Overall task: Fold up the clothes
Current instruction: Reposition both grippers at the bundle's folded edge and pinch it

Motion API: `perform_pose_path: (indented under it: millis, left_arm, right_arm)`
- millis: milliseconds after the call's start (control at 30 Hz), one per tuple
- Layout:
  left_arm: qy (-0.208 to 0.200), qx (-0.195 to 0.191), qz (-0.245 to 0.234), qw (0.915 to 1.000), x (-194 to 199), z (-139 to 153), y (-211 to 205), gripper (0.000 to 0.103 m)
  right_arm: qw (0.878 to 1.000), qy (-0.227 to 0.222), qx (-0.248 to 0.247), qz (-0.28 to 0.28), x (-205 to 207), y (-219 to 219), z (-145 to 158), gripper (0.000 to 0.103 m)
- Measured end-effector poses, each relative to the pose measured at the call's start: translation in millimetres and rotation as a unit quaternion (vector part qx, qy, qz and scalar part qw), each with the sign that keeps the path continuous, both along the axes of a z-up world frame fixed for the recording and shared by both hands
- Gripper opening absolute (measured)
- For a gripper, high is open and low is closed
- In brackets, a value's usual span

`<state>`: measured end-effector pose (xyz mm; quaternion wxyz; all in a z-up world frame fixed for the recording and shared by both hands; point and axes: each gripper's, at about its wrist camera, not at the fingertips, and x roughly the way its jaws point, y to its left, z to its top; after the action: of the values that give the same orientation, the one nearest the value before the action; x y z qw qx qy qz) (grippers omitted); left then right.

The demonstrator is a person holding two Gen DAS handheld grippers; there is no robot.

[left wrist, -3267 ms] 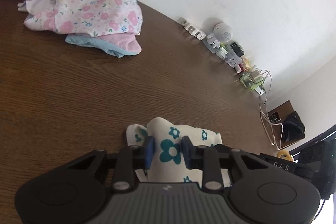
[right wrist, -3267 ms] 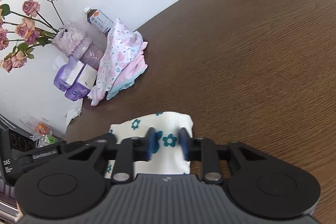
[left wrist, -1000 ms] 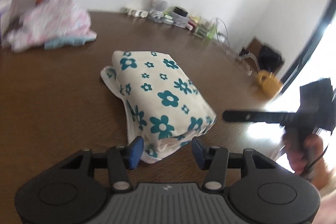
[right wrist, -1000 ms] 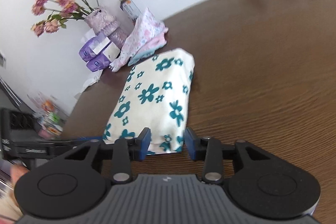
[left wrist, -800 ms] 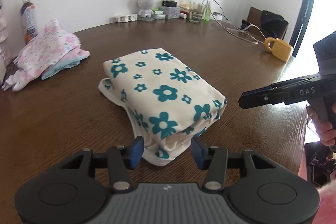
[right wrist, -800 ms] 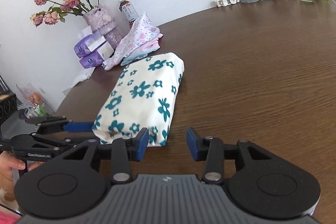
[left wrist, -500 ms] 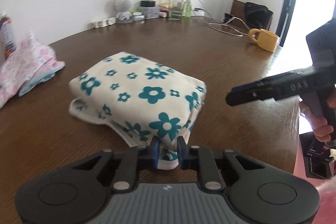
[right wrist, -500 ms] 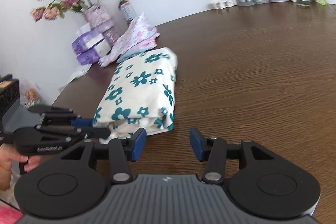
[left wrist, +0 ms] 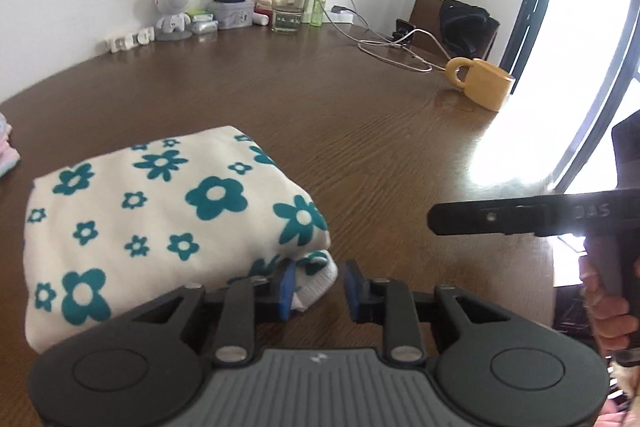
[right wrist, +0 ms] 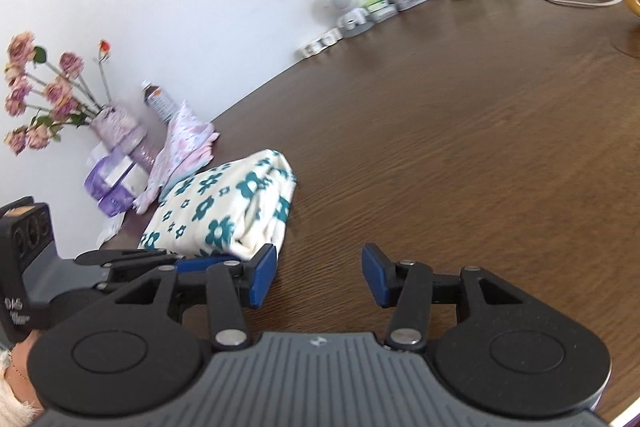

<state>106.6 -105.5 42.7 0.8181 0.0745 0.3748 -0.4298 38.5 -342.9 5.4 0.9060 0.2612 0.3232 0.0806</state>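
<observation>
A folded cream cloth with teal flowers [left wrist: 160,219] lies on the brown table [left wrist: 360,115]. My left gripper [left wrist: 320,291] sits at its near right corner with the fingers parted. The white hem lies loose between them and a sliver of table shows beside the right finger. In the right wrist view the same cloth [right wrist: 224,211] rests left of centre. My right gripper [right wrist: 320,279] stands wide open over bare wood, just right of the cloth's near end, holding nothing. The left gripper's body [right wrist: 120,267] shows at the left edge.
A pile of pink floral clothes [right wrist: 184,143] lies beyond the cloth, beside a vase of roses [right wrist: 116,127], tissue packs [right wrist: 114,187] and a bottle [right wrist: 158,103]. A yellow mug [left wrist: 484,87], cables [left wrist: 392,55], a glass [left wrist: 286,11] and a small robot-shaped speaker [left wrist: 174,9] line the far edge.
The left gripper, shut on the cloth's near corner half a second ago, has opened and let it go. The right gripper has opened wider and drifted right, off the cloth.
</observation>
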Motion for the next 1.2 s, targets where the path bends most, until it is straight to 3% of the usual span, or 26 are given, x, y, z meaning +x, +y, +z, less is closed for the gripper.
perform_pose_path:
  millis: [67, 167, 267, 400, 567, 633, 767, 900, 1000, 1067, 1133, 1200]
  left_arm:
    - [0.015, -0.012, -0.001, 0.9998, 2.8, 3.0, -0.6, 0.037]
    - [0.024, -0.051, 0.021, 0.9982, 3.8, 18.6, 39.5, 0.038]
    - [0.018, -0.074, 0.09, 0.993, 19.2, 28.2, 73.8, 0.048]
    - [0.01, -0.102, 0.184, 0.9775, 41.0, 40.1, 117.8, 0.048]
    - [0.07, -0.119, 0.19, 0.972, 60.1, 13.2, 130.7, 0.047]
    - [0.096, -0.125, 0.189, 0.9692, 67.6, 1.5, 134.9, 0.036]
    - [0.145, -0.137, 0.189, 0.9614, 80.5, -21.6, 143.1, 0.036]
    - [0.153, -0.139, 0.191, 0.9596, 81.0, -26.8, 145.6, 0.036]
    - [0.13, -0.139, 0.187, 0.9637, 78.0, -11.5, 145.4, 0.039]
    - [0.117, -0.143, 0.189, 0.9644, 77.1, -1.4, 146.8, 0.058]
    - [0.121, -0.149, 0.202, 0.9604, 82.3, 1.9, 149.8, 0.077]
    - [0.138, -0.154, 0.211, 0.9553, 89.4, -2.3, 151.8, 0.079]
  right_arm:
    - [1.0, 0.001, 0.001, -0.003, -0.7, -4.7, -1.9, 0.049]
    - [1.0, 0.0, 0.005, 0.002, 1.5, -7.8, -3.2, 0.049]
    - [1.0, -0.003, 0.016, 0.027, 13.9, 2.6, -1.7, 0.048]
    - [0.998, -0.005, 0.036, 0.052, 39.8, 22.0, 1.5, 0.048]
    - [0.998, -0.014, 0.042, 0.047, 66.6, 45.4, 11.7, 0.048]
    - [0.999, -0.008, 0.031, 0.044, 74.0, 53.4, 13.3, 0.047]
    - [0.999, 0.009, 0.022, 0.043, 77.8, 62.5, 6.4, 0.029]
    - [0.998, 0.019, 0.026, 0.046, 76.9, 64.5, -4.0, 0.028]
    - [0.999, 0.019, 0.017, 0.047, 74.9, 64.2, -2.3, 0.034]
    - [0.999, 0.011, 0.021, 0.044, 75.2, 57.7, 3.5, 0.044]
    - [0.999, 0.004, 0.026, 0.042, 75.5, 51.2, 9.2, 0.07]
    - [0.999, -0.001, 0.031, 0.04, 76.9, 44.5, 14.1, 0.082]
